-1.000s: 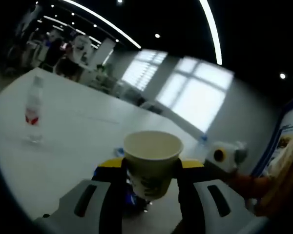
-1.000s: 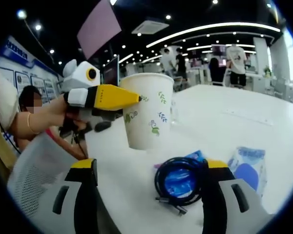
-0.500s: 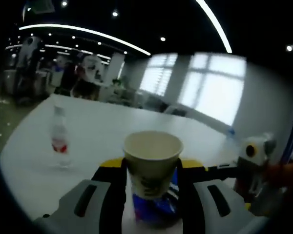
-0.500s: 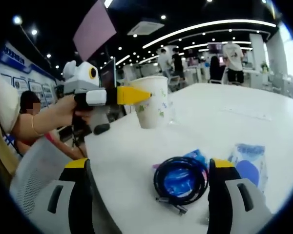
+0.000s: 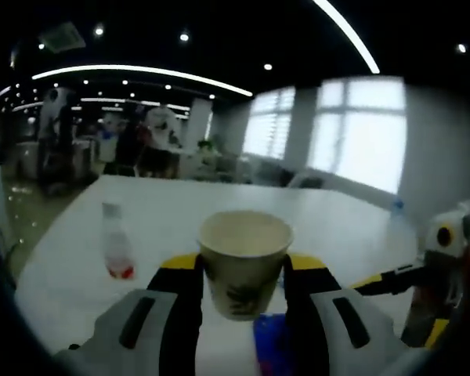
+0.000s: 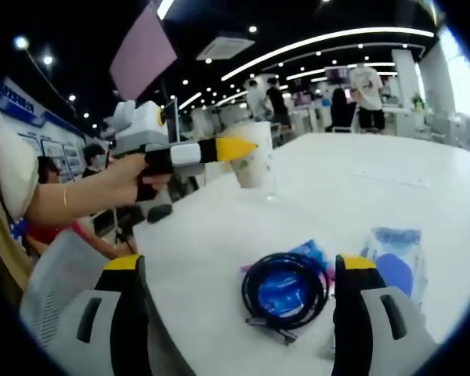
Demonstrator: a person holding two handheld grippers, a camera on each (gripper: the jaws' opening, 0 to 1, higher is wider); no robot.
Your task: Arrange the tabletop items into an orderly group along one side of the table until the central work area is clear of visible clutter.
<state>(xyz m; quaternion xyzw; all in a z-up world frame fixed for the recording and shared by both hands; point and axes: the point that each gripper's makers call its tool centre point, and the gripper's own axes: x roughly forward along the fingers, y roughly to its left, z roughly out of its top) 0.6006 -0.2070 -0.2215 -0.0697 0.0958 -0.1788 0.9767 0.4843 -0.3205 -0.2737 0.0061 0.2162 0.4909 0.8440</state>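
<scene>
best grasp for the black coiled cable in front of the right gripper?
Pinch one side of the coiled cable ring, one finger inside the loop and one outside, coming from above. It lies flat on the table over a blue packet, so a side approach would likely only slide it. The right gripper is open and straddles it.

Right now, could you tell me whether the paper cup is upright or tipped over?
Upright: the paper cup sits rim-up between the left hand-held gripper jaws, its open mouth facing upward; the right gripper view shows likewise.
</scene>
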